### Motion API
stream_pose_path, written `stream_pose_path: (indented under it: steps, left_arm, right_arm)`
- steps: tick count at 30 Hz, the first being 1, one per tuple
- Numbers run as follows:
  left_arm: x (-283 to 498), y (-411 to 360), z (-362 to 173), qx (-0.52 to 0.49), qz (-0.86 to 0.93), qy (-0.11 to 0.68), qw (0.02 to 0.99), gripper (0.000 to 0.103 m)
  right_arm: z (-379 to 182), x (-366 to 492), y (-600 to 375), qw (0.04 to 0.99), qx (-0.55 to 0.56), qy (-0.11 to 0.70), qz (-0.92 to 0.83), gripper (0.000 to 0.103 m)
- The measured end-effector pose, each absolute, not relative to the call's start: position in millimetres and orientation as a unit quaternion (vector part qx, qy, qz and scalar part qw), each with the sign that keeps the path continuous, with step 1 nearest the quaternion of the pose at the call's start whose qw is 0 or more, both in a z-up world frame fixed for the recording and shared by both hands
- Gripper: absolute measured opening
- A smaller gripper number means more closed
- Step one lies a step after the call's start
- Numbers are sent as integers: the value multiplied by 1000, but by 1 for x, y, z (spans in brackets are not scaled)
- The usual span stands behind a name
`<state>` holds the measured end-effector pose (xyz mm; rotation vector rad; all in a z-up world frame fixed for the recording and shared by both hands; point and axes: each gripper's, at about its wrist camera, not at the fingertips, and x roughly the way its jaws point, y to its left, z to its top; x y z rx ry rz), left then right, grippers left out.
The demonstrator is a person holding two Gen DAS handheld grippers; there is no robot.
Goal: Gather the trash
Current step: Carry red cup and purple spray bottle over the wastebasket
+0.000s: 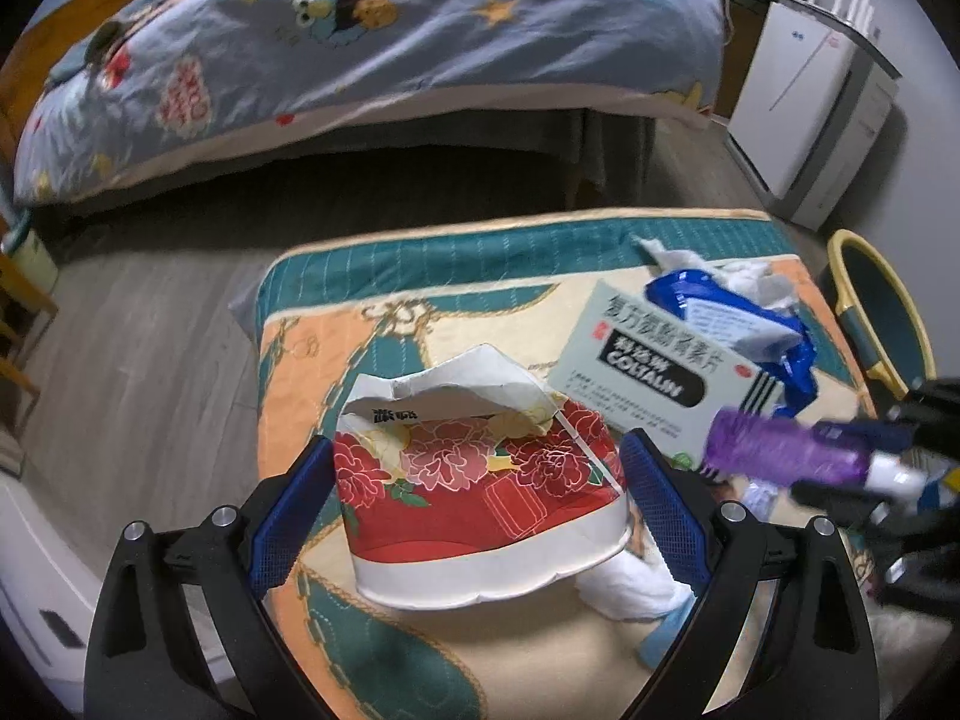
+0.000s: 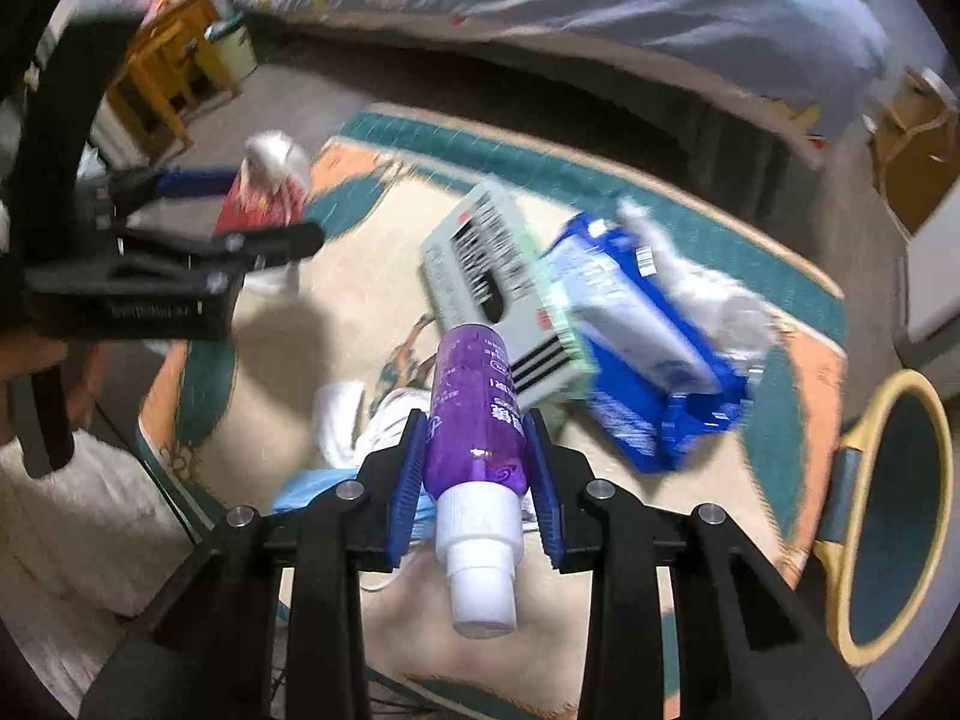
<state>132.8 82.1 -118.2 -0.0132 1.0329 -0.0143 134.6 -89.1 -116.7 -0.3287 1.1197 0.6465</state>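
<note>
I had the purple bottle [image 2: 477,414] clamped between the blue pads of my right tongs [image 2: 478,483], its white cap [image 2: 480,564] pointing back toward the camera and its far end over the mat. My left tongs [image 1: 477,504] held the crumpled red flowered paper cup [image 1: 480,492] between their pads, its torn white rim up, over the near part of the mat [image 1: 432,312]. From the right wrist view the cup looked lifted clear of the mat, though blur kept me from being sure.

On the mat beyond the bottle lay a pale green medicine box [image 2: 501,276], and just beside it, toward the mat's right edge, a blue wipes packet [image 2: 648,360] with white tissue [image 2: 714,294] bunched against it. More white tissue [image 2: 360,420] and something light blue [image 2: 306,495] lay near the mat's near edge, under my right tongs.

Off the mat's right edge stood a bin with a yellow rim [image 2: 864,420]. A bed with a printed blue-grey quilt [image 1: 390,42] ran along the far side of the wooden floor [image 1: 150,330].
</note>
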Motion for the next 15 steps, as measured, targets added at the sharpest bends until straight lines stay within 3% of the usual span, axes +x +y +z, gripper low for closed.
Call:
stream_pose_path:
  steps: [15]
  left_arm:
    - [137,0,-65,21,-77,428,900,94]
  right_arm:
    - [-46,166,-200,869,-44,450,200,32]
